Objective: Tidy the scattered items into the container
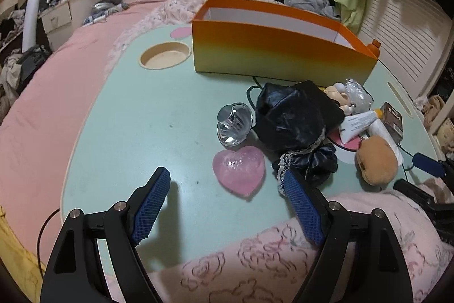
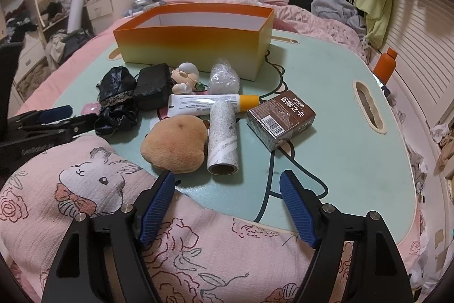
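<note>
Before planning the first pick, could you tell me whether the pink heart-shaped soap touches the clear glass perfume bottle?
Apart: the left wrist view shows a strip of green table between the pink heart-shaped soap and clear glass perfume bottle.

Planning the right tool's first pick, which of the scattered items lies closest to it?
The tan plush, just beyond the open right tool and nearly touching its left finger. The paper roll beside it comes close; the brown box and tube lie farther back.
</note>
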`<state>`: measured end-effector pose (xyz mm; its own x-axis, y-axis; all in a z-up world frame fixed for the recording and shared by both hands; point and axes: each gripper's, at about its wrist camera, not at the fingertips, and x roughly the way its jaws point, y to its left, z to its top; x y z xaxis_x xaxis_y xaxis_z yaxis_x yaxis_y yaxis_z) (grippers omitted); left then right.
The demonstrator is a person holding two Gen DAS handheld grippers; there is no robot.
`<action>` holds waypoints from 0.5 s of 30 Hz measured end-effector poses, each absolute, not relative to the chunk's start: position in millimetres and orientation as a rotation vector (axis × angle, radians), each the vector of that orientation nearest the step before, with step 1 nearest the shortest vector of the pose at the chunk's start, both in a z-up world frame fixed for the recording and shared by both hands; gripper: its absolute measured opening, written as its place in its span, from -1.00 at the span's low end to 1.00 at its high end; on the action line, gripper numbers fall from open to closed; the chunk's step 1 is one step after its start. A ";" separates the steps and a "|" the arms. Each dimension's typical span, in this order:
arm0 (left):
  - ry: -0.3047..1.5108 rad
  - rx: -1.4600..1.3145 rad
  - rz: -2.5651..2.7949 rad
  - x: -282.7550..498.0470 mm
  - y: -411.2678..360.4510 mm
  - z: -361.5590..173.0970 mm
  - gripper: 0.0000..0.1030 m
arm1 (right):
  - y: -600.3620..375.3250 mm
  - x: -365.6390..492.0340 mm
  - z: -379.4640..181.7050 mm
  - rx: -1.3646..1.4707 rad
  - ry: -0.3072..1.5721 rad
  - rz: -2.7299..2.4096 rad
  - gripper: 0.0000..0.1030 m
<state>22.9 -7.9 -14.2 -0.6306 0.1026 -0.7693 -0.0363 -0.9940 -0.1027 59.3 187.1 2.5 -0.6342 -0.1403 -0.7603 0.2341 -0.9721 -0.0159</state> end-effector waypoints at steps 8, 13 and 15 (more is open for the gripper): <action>0.020 -1.241 2.815 34.0 9.1 -16.8 -0.22 | 192.0 56.1 0.5 1.234 0.119 -2.639 0.49; 0.034 -1.128 2.905 48.6 8.1 -7.1 -0.22 | 196.6 47.8 4.6 1.235 0.073 -2.598 0.40; 0.054 -1.086 2.932 53.5 8.8 -3.5 -0.22 | 197.5 42.0 7.5 1.234 0.051 -2.586 0.26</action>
